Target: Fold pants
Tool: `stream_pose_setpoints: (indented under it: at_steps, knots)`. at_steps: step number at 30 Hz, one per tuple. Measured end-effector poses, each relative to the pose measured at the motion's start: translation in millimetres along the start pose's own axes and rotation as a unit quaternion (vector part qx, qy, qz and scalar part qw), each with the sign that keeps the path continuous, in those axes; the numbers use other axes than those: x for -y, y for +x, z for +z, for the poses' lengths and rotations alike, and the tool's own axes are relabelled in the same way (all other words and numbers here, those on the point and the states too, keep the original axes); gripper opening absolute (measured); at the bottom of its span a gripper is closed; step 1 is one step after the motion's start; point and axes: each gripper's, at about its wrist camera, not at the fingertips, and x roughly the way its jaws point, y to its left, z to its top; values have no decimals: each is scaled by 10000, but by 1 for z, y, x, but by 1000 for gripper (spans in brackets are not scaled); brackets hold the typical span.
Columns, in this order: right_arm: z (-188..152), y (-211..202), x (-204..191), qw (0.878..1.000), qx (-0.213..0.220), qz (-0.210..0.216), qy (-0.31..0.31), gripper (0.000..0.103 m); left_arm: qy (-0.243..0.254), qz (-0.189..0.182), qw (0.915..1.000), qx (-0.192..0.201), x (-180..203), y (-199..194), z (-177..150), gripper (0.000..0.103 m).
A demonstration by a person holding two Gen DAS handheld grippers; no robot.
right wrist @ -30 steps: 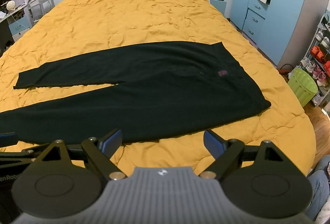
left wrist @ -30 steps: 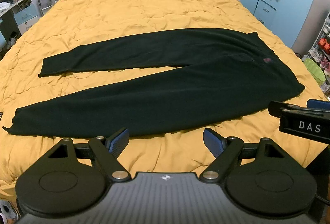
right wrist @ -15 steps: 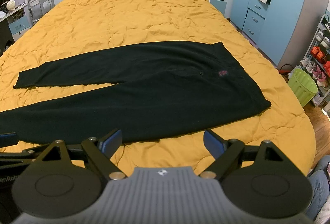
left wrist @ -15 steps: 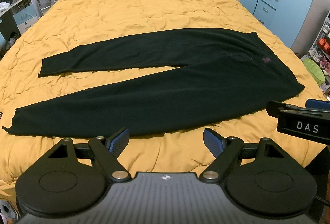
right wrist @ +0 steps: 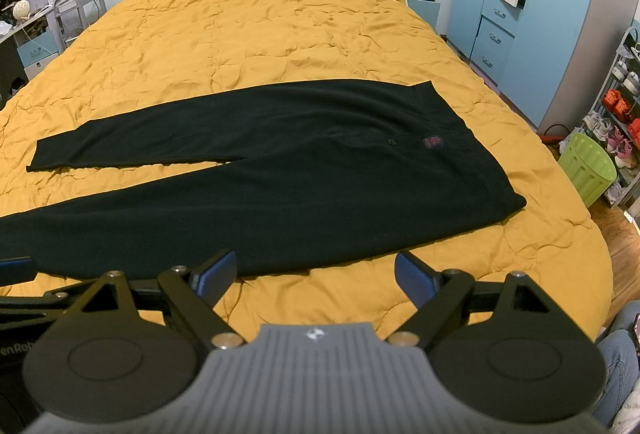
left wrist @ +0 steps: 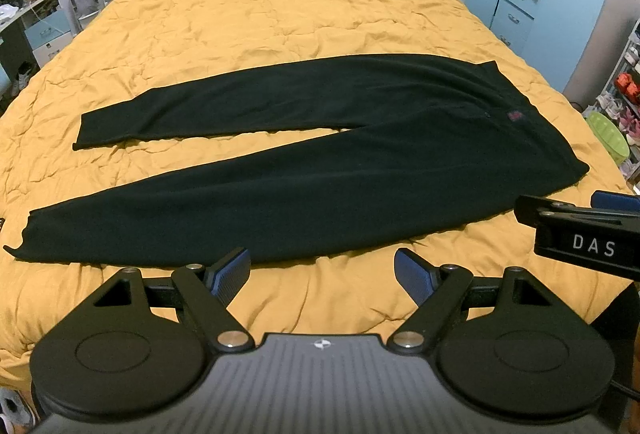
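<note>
Bed [left wrist: 280, 18] with a wrinkled yellow quilt fills both views. Black pants [left wrist: 320, 170] lie flat across its near half, unfolded, waistband toward the right, two legs running left and splayed apart with a wedge of quilt showing between them. Near leg's cuff [left wrist: 24, 238] sits close to the bed's left edge; near waist corner [right wrist: 516, 200] points toward the right edge.

Left hand-held gripper [left wrist: 322, 266] hovers over bare quilt just short of the near leg, jaws spread wide, nothing between them. Right hand-held gripper [right wrist: 316, 268] hovers likewise near the seat of the pants, jaws wide and empty. Neither touches the cloth.

Risks, as judged from here:
- Quilt is soft and puckered. A low pinch at the pants' edge could take quilt along with the fabric and drag the bedding.
- Legs are splayed, so lifting the near leg from one point only would likely let it twist or land askew on the far leg.
- Cuff near the bed edge may slide off if the leg is tugged leftward.
- Dark fabric hides seams and layers; a pinch may catch only the top layer.

Against the earlier frames: almost nothing differs. Pants lie in the same place and shape, both grippers sit at the same height with the same spread. A pause before the first grasp, apparently.
</note>
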Motion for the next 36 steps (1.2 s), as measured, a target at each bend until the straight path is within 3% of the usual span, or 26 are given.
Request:
stream_pose_setpoints:
  at_steps: [23,31,36]
  knots:
    - [3,-1,1,10000,-11,-46,10,83,-18,-15,10000,-41,10,0,-2,95]
    - [6,10,2,9999,-84,-58,8,83,-84,-35,9999,-141,-5,11,-2,95]
    - [6,28,19,9999,-71,-32,112,83,-409,-39,9990,-155,-40,25,-3,95]
